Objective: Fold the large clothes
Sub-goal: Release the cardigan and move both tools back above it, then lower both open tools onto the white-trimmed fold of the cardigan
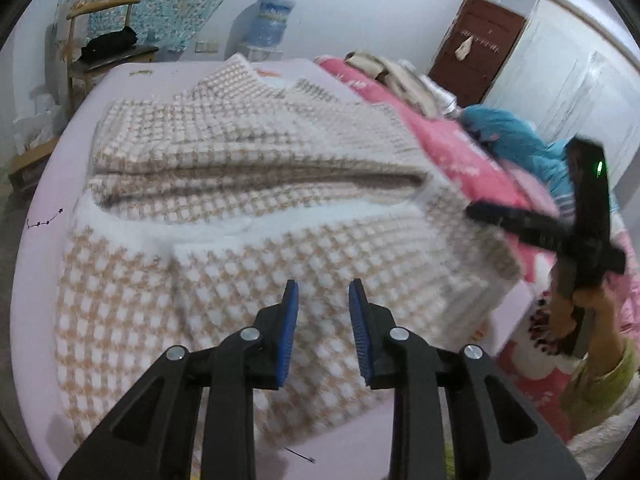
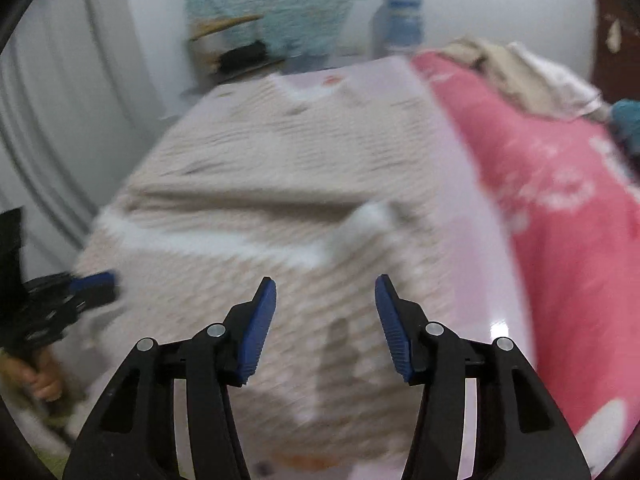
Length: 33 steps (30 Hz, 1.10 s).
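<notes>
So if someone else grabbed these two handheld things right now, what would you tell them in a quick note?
Left tool: open, nothing between the pads, poised over the near edge of the checked garment.
Right tool: open, empty, over the same garment's near right part.
The garment lies on the lilac bed sheet, partly folded, with a crease across its middle.
A pink quilt with other clothes lies beside it.
Left to do: grip the near edge with both tools and finish the folding.
</notes>
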{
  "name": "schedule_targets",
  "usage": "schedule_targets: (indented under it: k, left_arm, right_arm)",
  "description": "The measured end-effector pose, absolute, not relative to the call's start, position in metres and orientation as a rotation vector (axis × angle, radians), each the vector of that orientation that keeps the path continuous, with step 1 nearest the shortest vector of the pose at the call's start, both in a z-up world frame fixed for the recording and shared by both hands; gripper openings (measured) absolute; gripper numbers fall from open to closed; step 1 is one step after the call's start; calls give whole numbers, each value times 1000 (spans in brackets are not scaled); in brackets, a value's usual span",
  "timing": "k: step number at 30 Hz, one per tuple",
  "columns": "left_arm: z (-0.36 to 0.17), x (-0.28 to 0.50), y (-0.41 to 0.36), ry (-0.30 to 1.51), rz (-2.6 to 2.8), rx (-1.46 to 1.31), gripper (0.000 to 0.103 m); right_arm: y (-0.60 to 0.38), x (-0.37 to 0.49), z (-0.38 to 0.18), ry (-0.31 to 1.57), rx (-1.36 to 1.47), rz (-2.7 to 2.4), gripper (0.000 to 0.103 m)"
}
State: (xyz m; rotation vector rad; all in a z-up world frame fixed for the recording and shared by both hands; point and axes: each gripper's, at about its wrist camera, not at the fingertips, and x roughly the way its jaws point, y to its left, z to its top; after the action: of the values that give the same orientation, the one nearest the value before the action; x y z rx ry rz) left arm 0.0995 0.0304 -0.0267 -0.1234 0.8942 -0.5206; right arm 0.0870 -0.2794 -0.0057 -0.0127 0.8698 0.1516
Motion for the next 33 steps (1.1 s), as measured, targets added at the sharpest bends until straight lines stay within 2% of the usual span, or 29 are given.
schedule_targets:
  k: [2,4,5,7,8,12,19,22,24,26,29,33]
  left_arm:
    - [-38,108,28,934,-508,-126,25]
    - [-40,110,31,943,-517,-153,25]
    - [-40,111,32,943,-521,-156,25]
    - [-41,112,32,942,-520,-151,25]
    - [-40,112,33,942,-519,-149,25]
    - [-37,112,33,936,-511,-127,25]
    - [-40,116,33,934,-512,-133,25]
    - [-35,114,34,923,-493,-130,25]
    - [-31,113,38,908,-472,-131,25]
    - [-28,114,42,901,-449,-133,26]
    - [-27,117,48,907,-414,-145,32]
    - [-24,117,56,904,-372,-168,39]
  right_arm:
    - [-286,107,-12,868,-44,107,48]
    - [-289,121,-21,885,-67,82,40]
    - [-294,128,-27,903,-73,71,34]
    - [-295,138,-37,942,-51,76,12]
    - [-301,138,-40,951,-7,95,6]
    - [-319,123,-21,862,126,90,6]
    - [-314,130,-46,921,92,51,6]
    - [-311,129,-39,921,81,31,11]
    - [-312,125,-29,895,72,3,38]
    - [-311,117,-15,845,66,8,46]
    - [-308,104,0,816,142,114,50]
    - [-286,96,-5,887,206,290,56]
